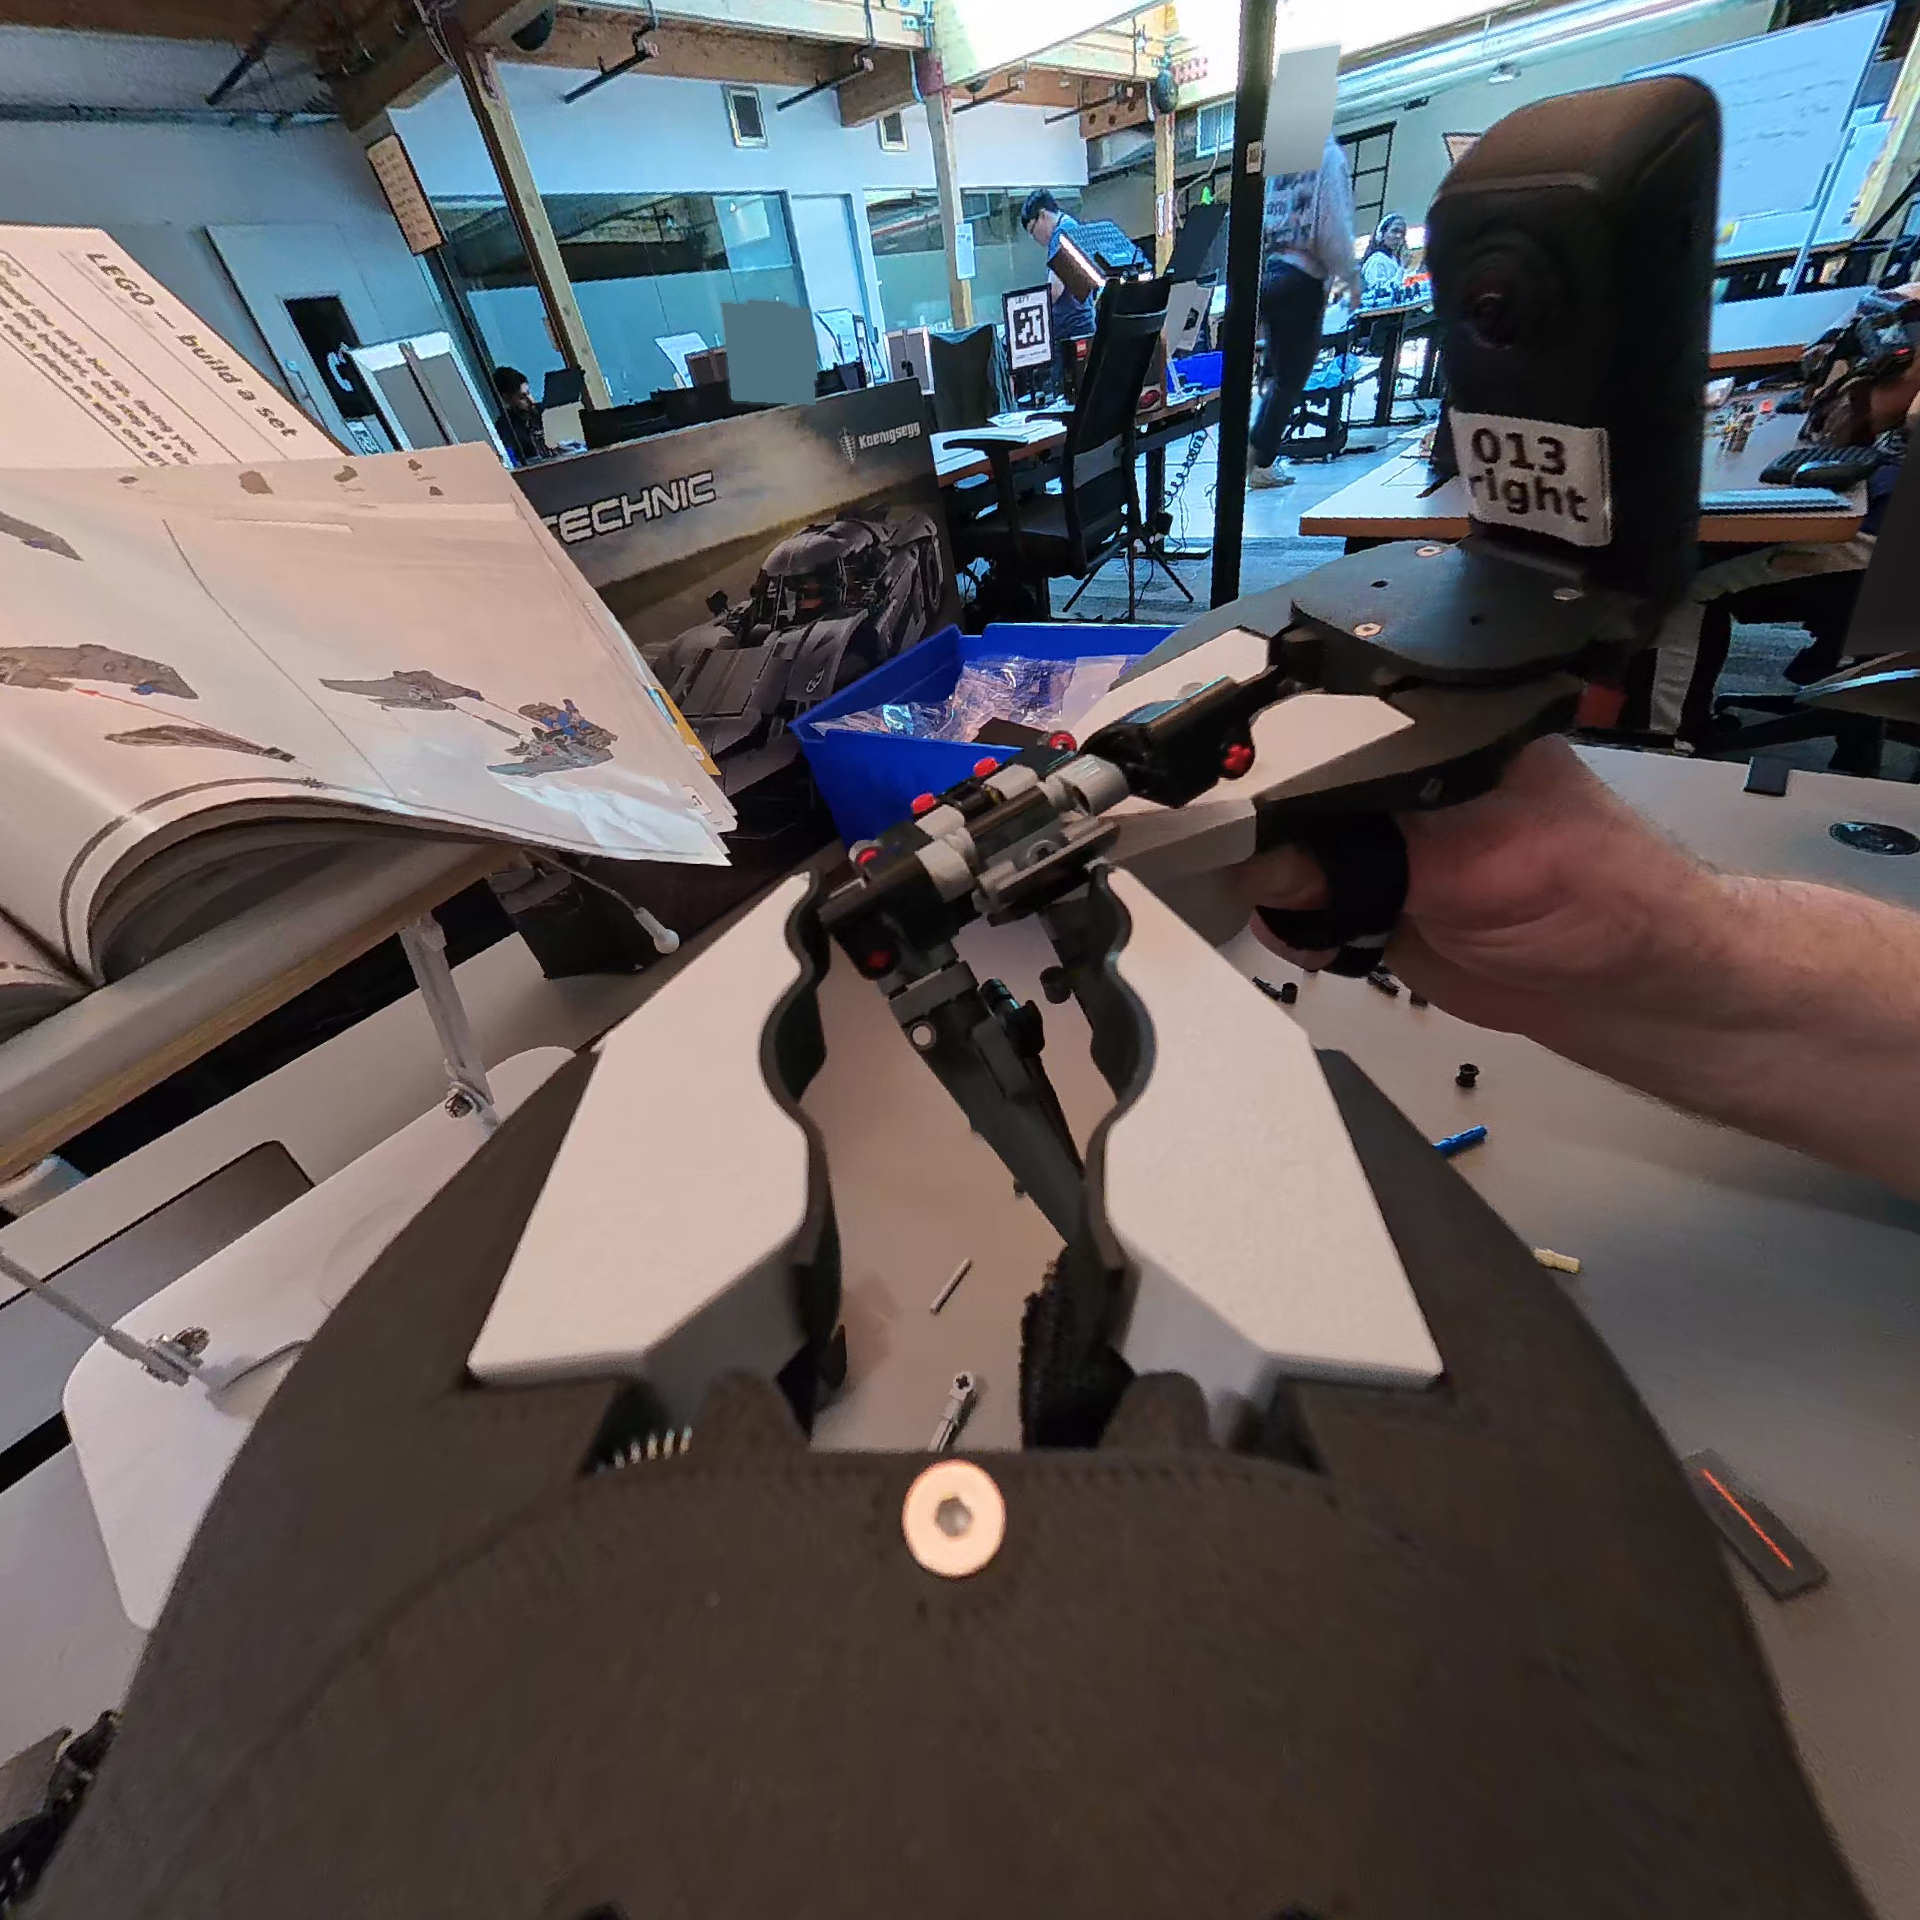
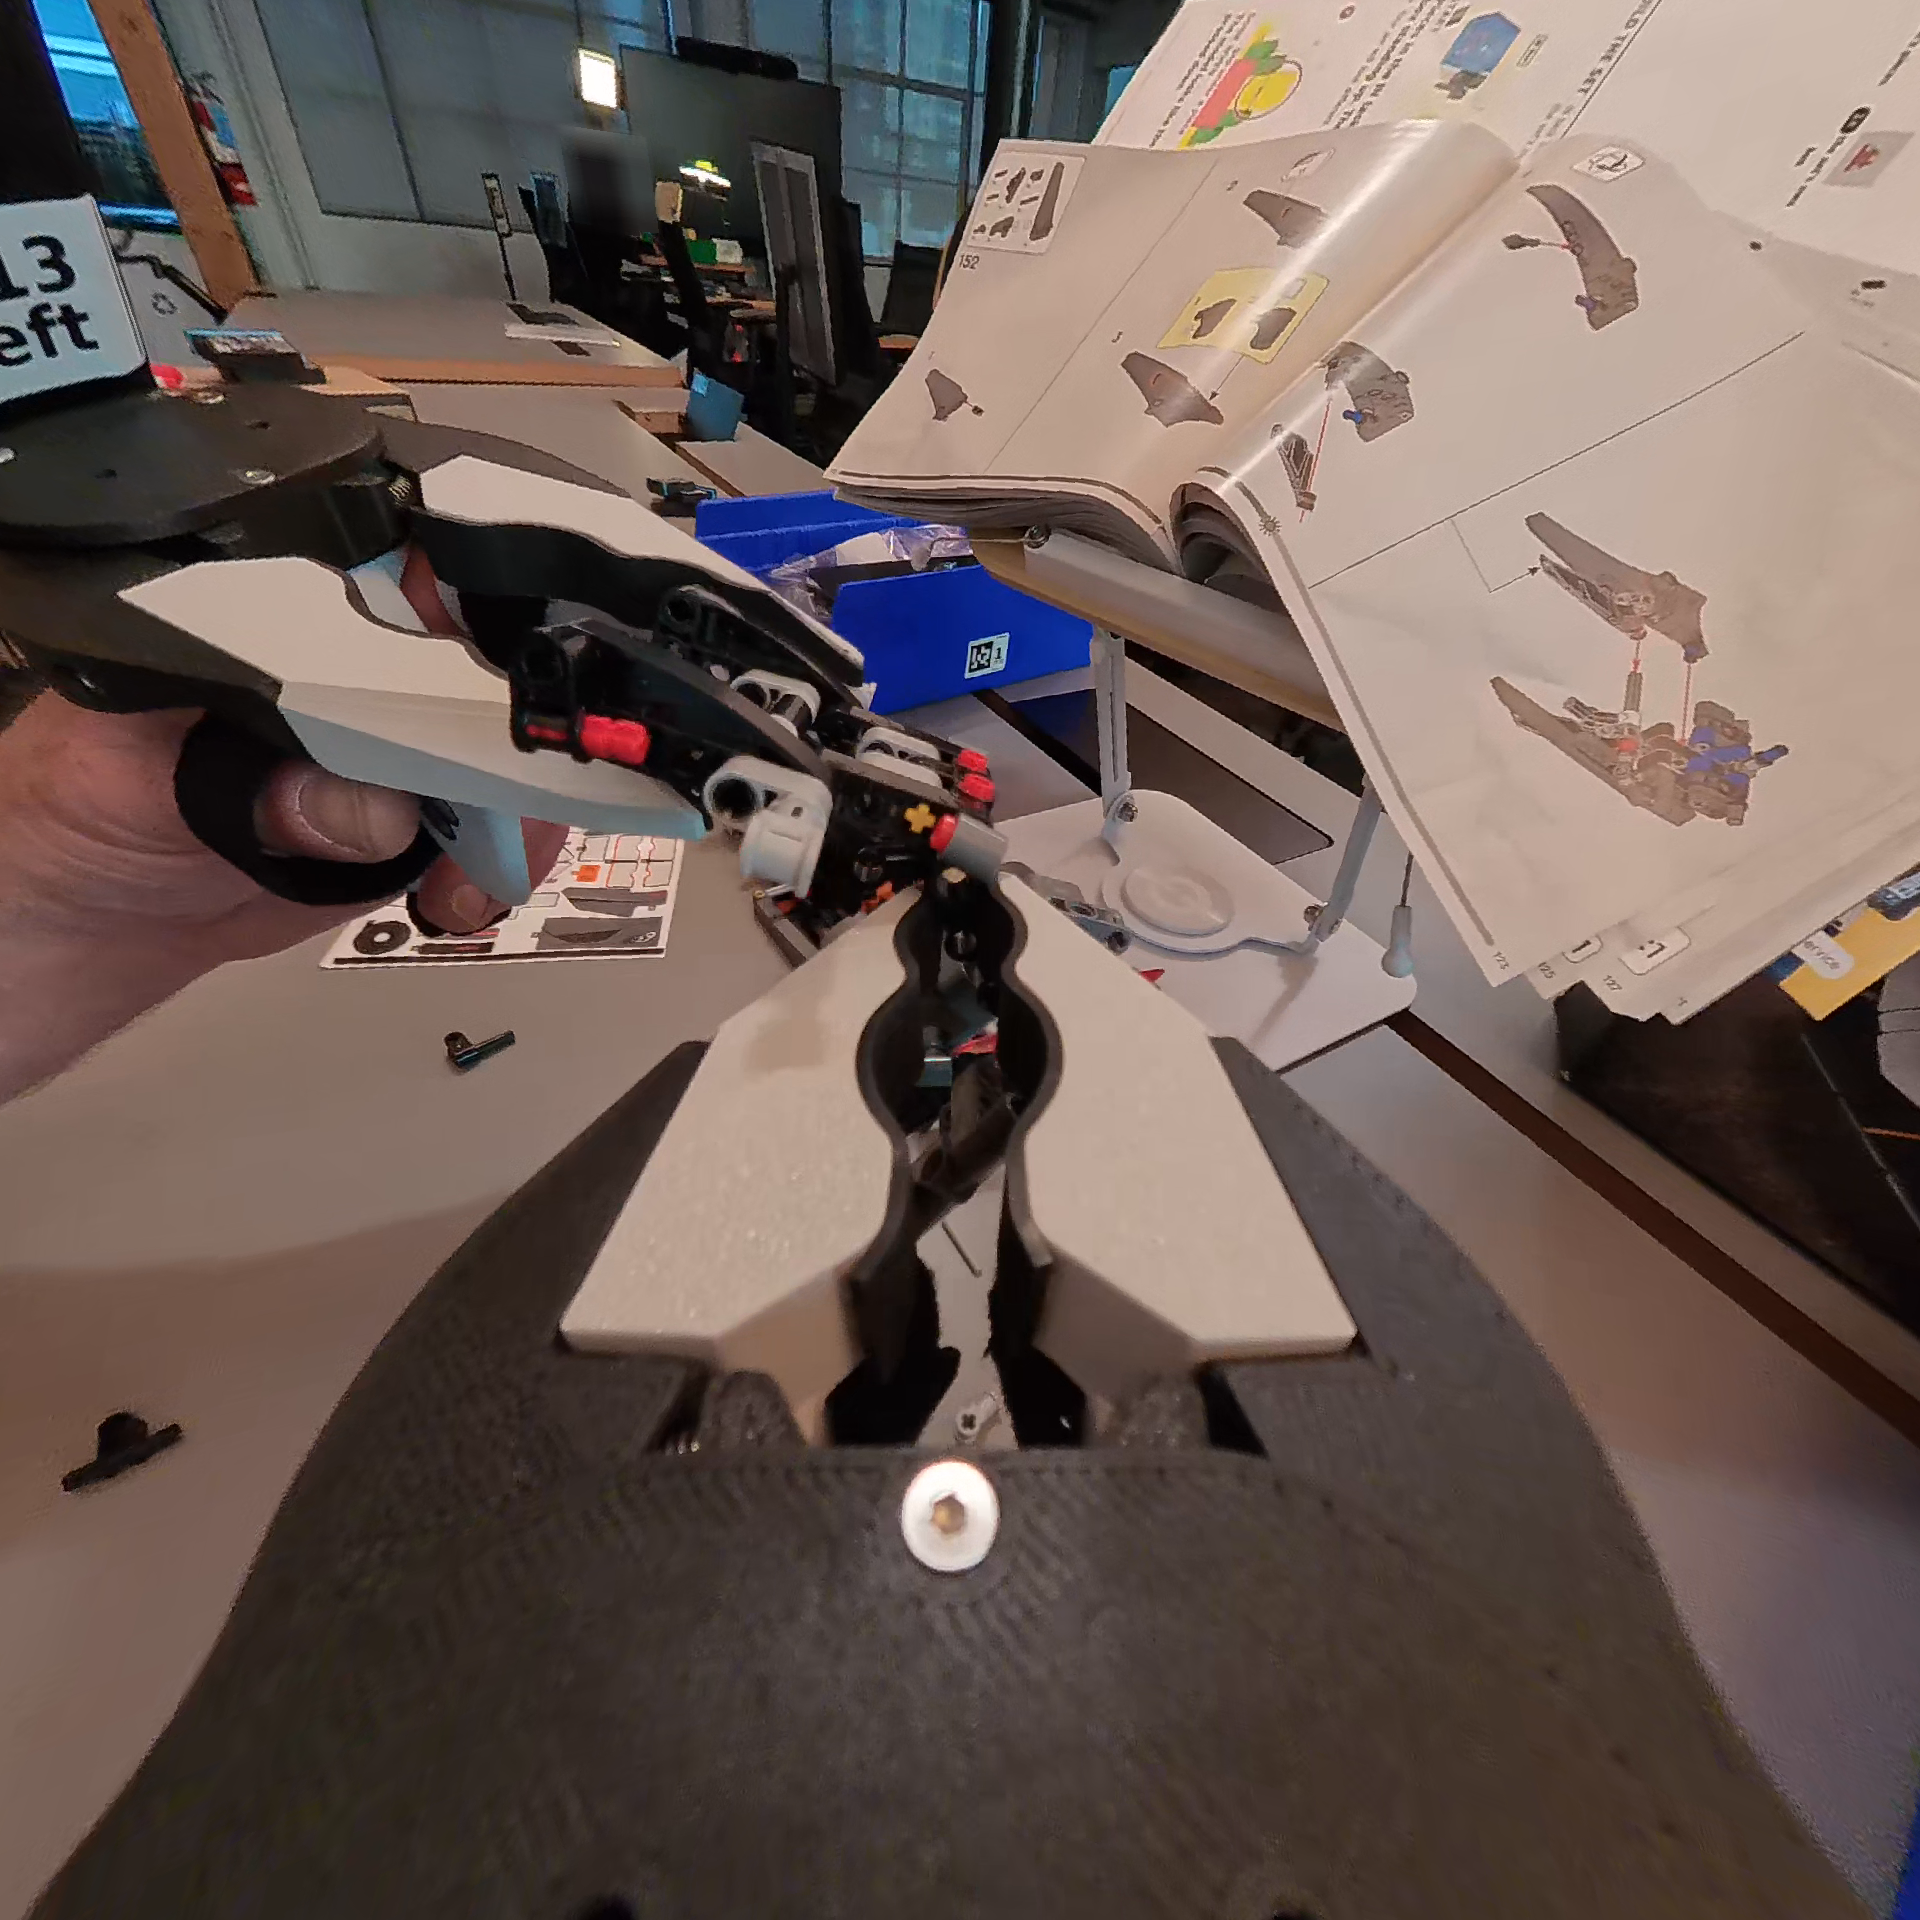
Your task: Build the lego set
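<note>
A black and grey lego assembly (image 1: pixel 987 831) with red pins is held in the air between both grippers. My left gripper (image 1: pixel 961 894) is closed around its long black panel end, which runs down between the white fingers (image 1: pixel 675 1143). My right gripper (image 1: pixel 1143 758) comes in from the right and clamps the other end. In the right wrist view my right gripper (image 2: pixel 951 904) is nearly closed on the assembly (image 2: pixel 831 769), and the left gripper (image 2: pixel 686 707) grips it from the left. A hand holds each gripper.
An open instruction book (image 1: pixel 312 675) (image 2: pixel 1455 416) sits on a stand at the table's back. A blue bin (image 1: pixel 904 727) (image 2: pixel 935 623) with bags and the set's box (image 1: pixel 748 561) stand behind. A sticker sheet (image 2: pixel 540 914), black pins (image 2: pixel 478 1047) and a blue pin (image 1: pixel 1460 1141) lie on the table. There is about 4 cm between the tips of the two grippers.
</note>
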The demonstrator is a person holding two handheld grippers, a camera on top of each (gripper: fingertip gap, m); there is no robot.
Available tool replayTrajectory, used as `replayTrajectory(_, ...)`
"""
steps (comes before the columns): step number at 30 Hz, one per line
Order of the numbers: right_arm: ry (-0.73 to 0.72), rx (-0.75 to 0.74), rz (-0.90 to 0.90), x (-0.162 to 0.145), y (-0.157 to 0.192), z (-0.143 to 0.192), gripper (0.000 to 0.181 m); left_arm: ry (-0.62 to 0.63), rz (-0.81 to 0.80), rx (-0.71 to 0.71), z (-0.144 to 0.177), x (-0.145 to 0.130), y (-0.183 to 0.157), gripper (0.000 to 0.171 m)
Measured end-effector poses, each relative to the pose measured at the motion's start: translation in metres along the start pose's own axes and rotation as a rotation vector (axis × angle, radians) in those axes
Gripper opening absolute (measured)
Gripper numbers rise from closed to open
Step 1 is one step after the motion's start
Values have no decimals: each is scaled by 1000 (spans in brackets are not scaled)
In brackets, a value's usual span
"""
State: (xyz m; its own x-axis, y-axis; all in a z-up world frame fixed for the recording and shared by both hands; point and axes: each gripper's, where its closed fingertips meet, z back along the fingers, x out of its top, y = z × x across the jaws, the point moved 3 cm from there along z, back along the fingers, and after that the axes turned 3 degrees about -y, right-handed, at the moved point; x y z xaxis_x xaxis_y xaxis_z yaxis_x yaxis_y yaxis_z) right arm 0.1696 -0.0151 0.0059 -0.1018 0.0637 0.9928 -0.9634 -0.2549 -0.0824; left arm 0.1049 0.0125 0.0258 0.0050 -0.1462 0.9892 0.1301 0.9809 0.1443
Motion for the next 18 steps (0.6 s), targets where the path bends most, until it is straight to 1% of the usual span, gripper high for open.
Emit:
replayTrajectory(10,10,35,-39,-5,1,-4,4,2,31,-5,2,-5,3,47)
replayTrajectory(18,17,103,-131,-13,3,-9,4,-41,133,-22,4,-13,9,47)
